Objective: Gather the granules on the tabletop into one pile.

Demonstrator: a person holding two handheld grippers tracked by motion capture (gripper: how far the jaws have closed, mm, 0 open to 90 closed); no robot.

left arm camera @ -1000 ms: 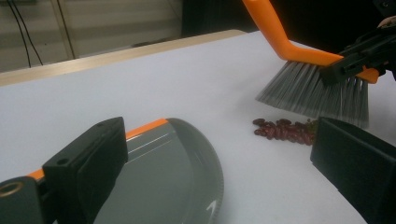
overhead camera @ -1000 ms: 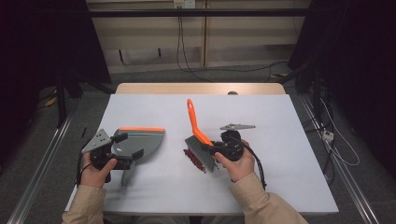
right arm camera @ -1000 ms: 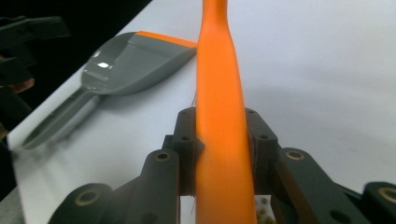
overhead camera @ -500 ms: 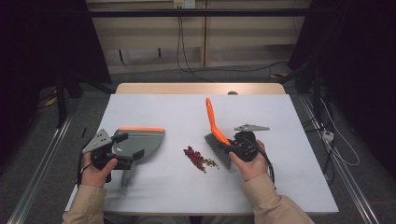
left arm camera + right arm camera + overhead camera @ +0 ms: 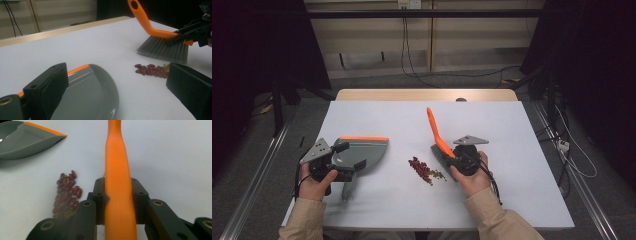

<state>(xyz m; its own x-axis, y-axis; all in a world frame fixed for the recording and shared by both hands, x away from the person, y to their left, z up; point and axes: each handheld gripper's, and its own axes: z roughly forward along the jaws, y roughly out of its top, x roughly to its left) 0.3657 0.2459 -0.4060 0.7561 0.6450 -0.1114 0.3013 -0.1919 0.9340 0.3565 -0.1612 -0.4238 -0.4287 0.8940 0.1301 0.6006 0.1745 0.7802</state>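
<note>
High view: right tongs (image 5: 451,156) clamp the brush (image 5: 438,138) just right of the bean pile (image 5: 425,170); dustpan (image 5: 362,152) lies well left on the desk (image 5: 512,130), at the left tongs (image 5: 343,161). Risk: a hard sweep scatters beans across that gap.

Left gripper view: jaws look apart around the dustpan's rear; actual contact hidden.

Right gripper view: jaws shut on the orange handle; bristles hidden.

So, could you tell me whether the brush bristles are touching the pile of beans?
Apart. The left gripper view shows bare table between the brush bristles and the beans.
</note>
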